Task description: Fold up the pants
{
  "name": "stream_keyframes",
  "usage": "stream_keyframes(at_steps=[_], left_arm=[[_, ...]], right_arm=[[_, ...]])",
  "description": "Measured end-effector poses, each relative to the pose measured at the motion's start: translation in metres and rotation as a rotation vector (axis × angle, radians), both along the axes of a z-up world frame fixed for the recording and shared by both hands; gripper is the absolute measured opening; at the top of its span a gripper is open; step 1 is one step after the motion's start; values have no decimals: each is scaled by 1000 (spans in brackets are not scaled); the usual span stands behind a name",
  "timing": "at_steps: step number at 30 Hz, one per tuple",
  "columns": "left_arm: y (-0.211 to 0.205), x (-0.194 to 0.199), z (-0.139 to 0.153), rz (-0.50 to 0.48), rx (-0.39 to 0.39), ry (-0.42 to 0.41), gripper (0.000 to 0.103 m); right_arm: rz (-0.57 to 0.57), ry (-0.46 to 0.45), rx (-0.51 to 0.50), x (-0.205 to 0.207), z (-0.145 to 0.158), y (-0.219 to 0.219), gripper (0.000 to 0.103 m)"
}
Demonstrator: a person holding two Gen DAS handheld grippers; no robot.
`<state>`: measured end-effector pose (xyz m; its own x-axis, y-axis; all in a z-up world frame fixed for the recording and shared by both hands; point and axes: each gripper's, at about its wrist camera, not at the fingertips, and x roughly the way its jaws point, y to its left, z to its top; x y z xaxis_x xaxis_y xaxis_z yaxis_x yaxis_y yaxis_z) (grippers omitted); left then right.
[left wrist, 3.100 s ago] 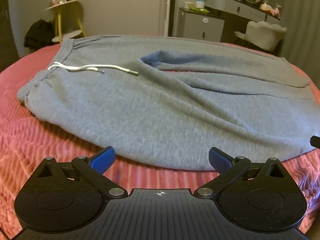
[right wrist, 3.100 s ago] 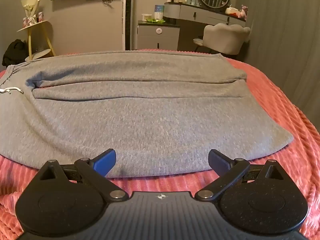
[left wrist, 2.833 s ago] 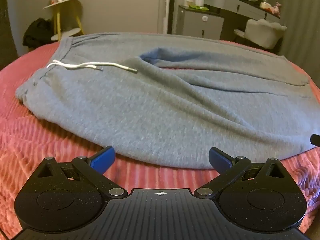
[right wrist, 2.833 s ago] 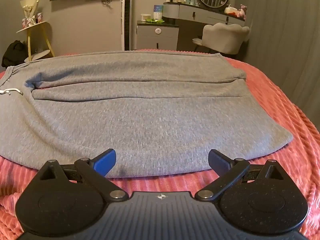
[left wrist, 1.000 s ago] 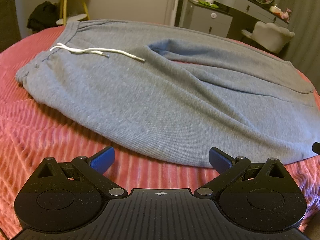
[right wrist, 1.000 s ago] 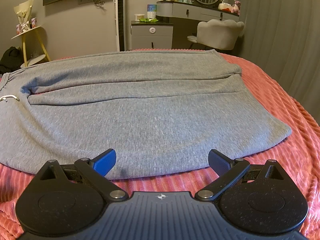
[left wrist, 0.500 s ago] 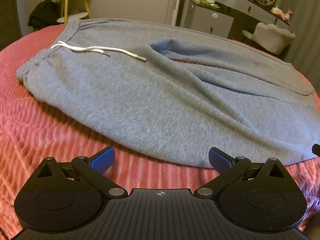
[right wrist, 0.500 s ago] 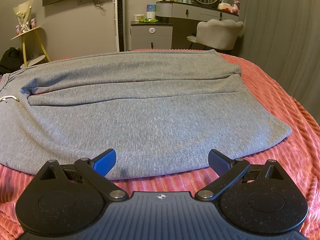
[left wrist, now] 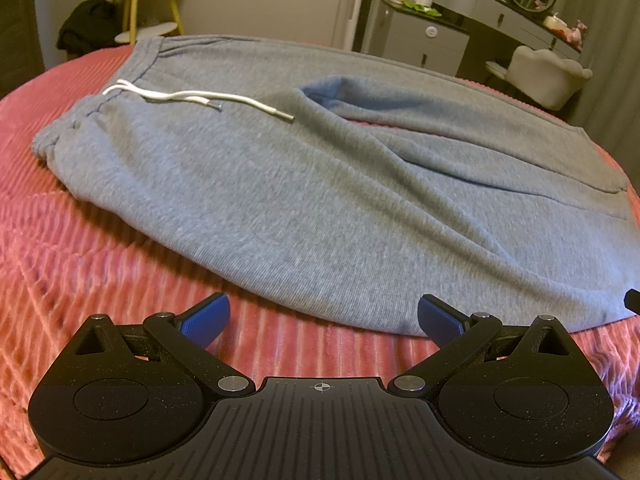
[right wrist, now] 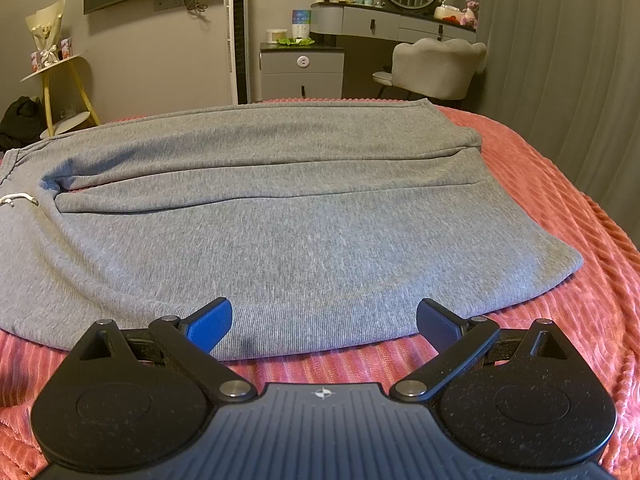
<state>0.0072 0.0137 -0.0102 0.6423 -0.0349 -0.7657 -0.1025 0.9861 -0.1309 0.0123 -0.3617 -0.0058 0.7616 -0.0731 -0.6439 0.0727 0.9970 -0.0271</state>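
Grey pants (left wrist: pixel 320 184) lie flat on the bed (left wrist: pixel 80 248) — left tool (left wrist: pixel 323 318) and right tool (right wrist: pixel 324 320) both spread, empty, at the near edge.

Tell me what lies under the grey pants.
The grey pants lie flat on a ribbed pink bedspread, which shows all around them and in a gap between the legs. Anything else beneath the fabric is covered.
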Motion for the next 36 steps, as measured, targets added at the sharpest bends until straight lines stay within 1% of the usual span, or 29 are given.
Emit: stream_keyframes(at_steps=[36], left_arm=[[4,2,-1,19,-28,8,103]], right_arm=[[-4,-4,4,0,0,0,99]])
